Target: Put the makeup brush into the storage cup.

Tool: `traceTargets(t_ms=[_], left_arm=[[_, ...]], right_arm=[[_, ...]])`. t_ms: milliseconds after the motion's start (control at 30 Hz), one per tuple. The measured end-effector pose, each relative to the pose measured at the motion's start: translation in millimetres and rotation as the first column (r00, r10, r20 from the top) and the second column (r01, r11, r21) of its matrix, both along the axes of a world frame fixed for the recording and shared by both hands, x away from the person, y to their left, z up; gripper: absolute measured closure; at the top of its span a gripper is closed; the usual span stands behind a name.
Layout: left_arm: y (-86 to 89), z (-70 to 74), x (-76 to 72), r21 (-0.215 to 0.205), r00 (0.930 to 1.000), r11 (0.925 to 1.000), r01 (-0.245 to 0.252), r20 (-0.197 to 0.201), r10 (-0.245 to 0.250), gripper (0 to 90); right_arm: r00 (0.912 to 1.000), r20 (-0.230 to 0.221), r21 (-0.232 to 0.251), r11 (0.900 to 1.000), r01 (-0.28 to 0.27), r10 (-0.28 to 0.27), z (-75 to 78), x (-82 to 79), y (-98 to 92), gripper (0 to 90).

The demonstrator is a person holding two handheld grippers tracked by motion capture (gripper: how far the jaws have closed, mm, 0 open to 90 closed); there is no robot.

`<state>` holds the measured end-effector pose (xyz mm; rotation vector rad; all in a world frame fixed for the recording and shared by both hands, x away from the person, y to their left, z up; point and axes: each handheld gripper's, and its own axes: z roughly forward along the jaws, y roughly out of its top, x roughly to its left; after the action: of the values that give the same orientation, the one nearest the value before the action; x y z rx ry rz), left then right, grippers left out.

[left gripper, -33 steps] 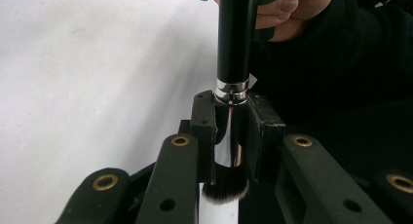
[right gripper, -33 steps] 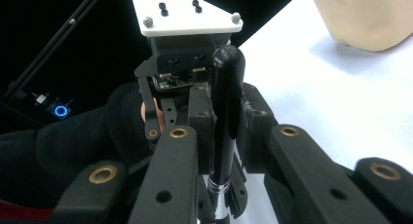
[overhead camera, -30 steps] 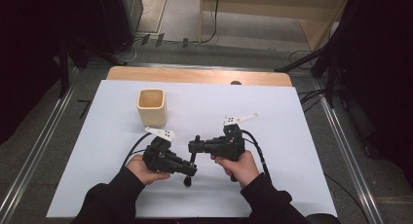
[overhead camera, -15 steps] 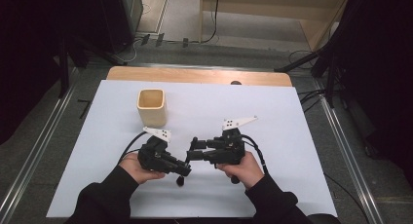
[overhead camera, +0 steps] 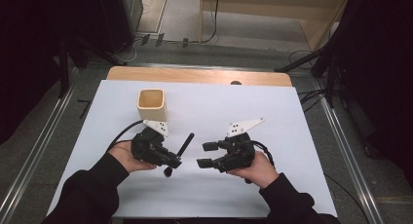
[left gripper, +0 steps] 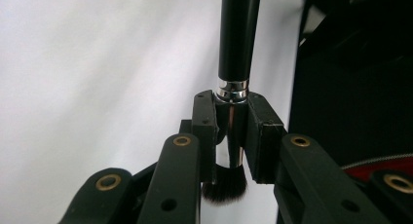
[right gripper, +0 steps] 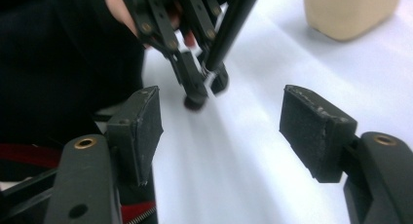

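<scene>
A makeup brush (overhead camera: 185, 141) with a black handle, silver ferrule and dark bristles is held by my left gripper (overhead camera: 172, 161), which is shut on the ferrule. In the left gripper view the pads (left gripper: 204, 121) clamp the brush (left gripper: 238, 39), bristles toward the camera and handle pointing away. My right gripper (overhead camera: 201, 155) faces it from the right; its jaws have just been opening and nothing is between them. The right gripper view shows its pads (right gripper: 146, 121) wide apart, with the left gripper (right gripper: 195, 83) and the brush (right gripper: 234, 24) beyond, clear of them.
A tan square cup (overhead camera: 151, 104) stands upright on the white table (overhead camera: 292, 121) behind the left hand; it shows as the cup (right gripper: 350, 12) at the upper right of the right gripper view. A wooden table edge (overhead camera: 195, 75) runs along the back.
The right gripper's jaws opened and let go of the brush. The left gripper, still shut on the brush, drew away to the left and rose slightly, leaving a gap between the grippers.
</scene>
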<state>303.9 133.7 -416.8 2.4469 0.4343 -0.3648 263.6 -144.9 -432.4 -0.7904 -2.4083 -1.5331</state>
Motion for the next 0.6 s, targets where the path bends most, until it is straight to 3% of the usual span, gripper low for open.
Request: traceTargets(t_ms=[100,267,333,467,600], left_arm=[[-3.6,3.8,0.5,0.049,0.9996,0.9986,0.019,0.018,-0.02,77.2],[-10.3,6.4,0.2,0.131,0.9952,0.9885,0.075,0.053,-0.082,77.2],[-13.0,7.4,-1.5,0.163,0.9912,0.9814,0.101,0.069,-0.114,77.2],[-16.1,7.2,-2.6,0.212,0.9831,0.9648,0.156,0.062,-0.172,77.2],[-19.3,7.0,-2.9,0.264,0.9774,0.9482,0.176,0.067,-0.201,77.2]], right_arm=[[0.9998,0.018,-0.024,1.0,-0.002,0.002,0.3,-1.0,-1.7,30.6],[0.9989,0.04,-0.057,0.998,-0.02,0.022,1.1,-2.7,-3.0,26.4],[0.9983,0.035,-0.068,0.997,-0.045,0.047,0.6,-2.4,-2.9,24.1],[0.9946,0.049,-0.096,0.992,-0.086,0.091,1.4,-4.4,-0.3,25.9],[0.992,0.065,-0.134,0.986,-0.099,0.109,5.1,-5.2,3.0,26.6]])
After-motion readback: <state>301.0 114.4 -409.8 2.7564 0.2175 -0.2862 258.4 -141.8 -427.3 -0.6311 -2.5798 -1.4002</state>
